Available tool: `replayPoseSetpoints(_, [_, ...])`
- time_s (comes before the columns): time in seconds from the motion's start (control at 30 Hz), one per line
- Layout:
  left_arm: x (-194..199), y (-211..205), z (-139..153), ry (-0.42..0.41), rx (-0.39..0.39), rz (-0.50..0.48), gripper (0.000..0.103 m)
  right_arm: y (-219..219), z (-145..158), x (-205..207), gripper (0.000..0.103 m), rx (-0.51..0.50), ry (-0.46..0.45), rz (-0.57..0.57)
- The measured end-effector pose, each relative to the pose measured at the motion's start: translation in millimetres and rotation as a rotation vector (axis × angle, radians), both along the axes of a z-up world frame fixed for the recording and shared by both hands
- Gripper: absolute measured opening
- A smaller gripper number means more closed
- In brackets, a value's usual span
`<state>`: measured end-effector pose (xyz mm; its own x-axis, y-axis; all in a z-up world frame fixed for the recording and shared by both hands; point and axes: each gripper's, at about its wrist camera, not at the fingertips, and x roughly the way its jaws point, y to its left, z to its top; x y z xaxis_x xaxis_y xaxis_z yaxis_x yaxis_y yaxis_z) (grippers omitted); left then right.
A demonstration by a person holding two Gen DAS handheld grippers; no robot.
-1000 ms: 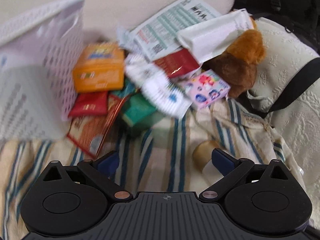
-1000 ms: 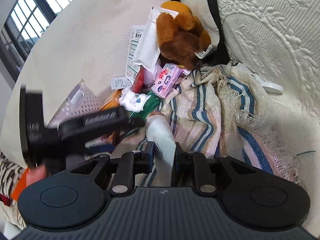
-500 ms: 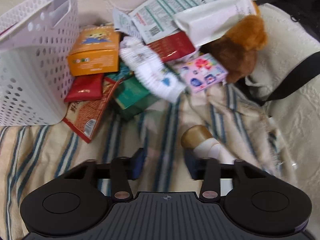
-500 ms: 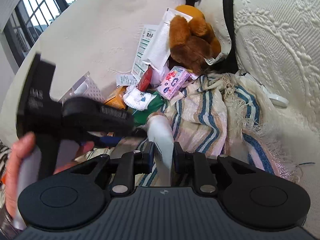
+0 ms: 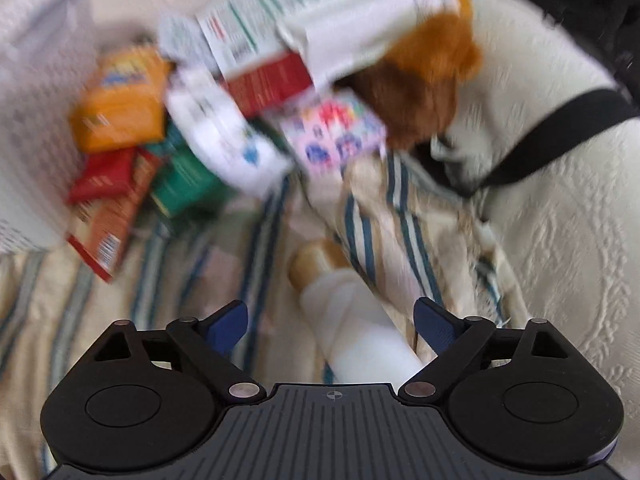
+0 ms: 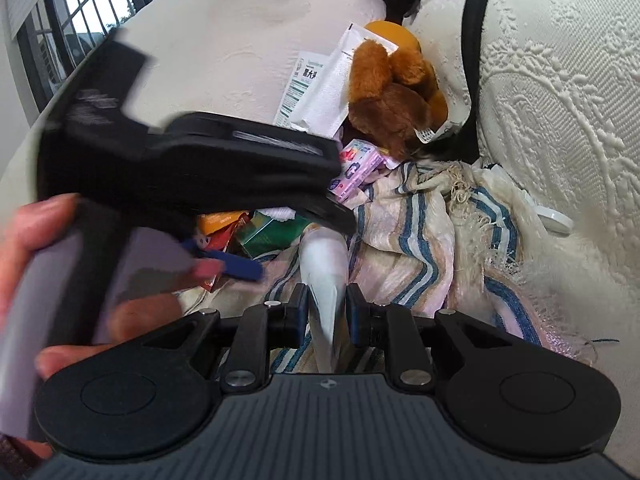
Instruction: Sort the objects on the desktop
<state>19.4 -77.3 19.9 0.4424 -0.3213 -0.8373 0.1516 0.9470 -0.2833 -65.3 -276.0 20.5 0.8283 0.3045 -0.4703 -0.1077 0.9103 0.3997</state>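
A white tube (image 5: 352, 332) with a gold cap (image 5: 316, 260) lies slanted over the striped cloth (image 5: 192, 280). My left gripper (image 5: 330, 308) straddles it with its jaws opening, and neither blue pad touches the tube. In the right wrist view my right gripper (image 6: 327, 296) is shut on the tube's (image 6: 324, 256) flat tail end. The left gripper's blue finger (image 6: 236, 266) hangs just left of the tube, held by a hand (image 6: 24, 240). The left wrist view is blurred.
A white perforated basket (image 5: 36, 120) stands at the left. Beside it is a heap: orange box (image 5: 120, 108), red packet (image 5: 104, 176), green box (image 5: 184, 184), pink box (image 5: 332, 132), papers (image 5: 280, 12), a brown plush toy (image 5: 420, 92). A black strap (image 5: 560, 132) crosses the cream cushion.
The left gripper narrowed, then spread wide again, and shifted so the tube now lies between its fingers. In the right wrist view it has come up over the tube. The right grip is unchanged.
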Motion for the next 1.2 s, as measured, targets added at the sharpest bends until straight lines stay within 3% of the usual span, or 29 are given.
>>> replayPoseSetpoints(0.07, [4,-4,-10,0.042,0.022,-0.006,0.087,1,0,-1,0.022,-0.011,-0.005,0.001])
replayPoseSetpoints(0.23, [-5,-4,-5,-0.016,0.044,0.01,0.058,1,0,0,0.022,-0.003,-0.006,0.012])
replayPoseSetpoints(0.37, [-15,-2,6,-0.058,0.076,0.014,0.055,3,3,-6,0.022,0.007,-0.03,0.032])
replayPoseSetpoints(0.57, [-42,0,43,-0.185,0.131,0.007,0.053,17,22,-22,0.022,-0.029,-0.126,0.079])
replayPoseSetpoints(0.7, [-59,23,72,-0.261,0.083,0.069,0.054,16,43,-25,0.022,0.036,-0.153,0.111])
replayPoseSetpoints(0.73, [-63,30,79,-0.283,0.069,0.092,0.046,18,50,-23,0.022,0.04,-0.162,0.111])
replayPoseSetpoints(0.77, [-66,35,86,-0.314,0.072,0.105,0.023,22,56,-22,0.021,0.034,-0.176,0.103])
replayPoseSetpoints(0.8, [-67,38,94,-0.331,0.103,0.117,0.022,25,64,-20,0.021,0.025,-0.197,0.093])
replayPoseSetpoints(0.83, [-66,44,100,-0.337,0.111,0.131,0.031,28,71,-14,0.02,0.025,-0.206,0.09])
replayPoseSetpoints(0.93, [-57,69,120,-0.332,0.086,0.161,0.031,44,93,10,0.019,0.057,-0.203,0.124])
replayPoseSetpoints(1.03, [-49,93,146,-0.399,0.139,0.203,0.028,71,117,29,0.017,0.072,-0.25,0.175])
replayPoseSetpoints(1.2, [-32,149,198,-0.483,0.19,0.31,0.034,129,160,71,0.017,0.142,-0.297,0.293])
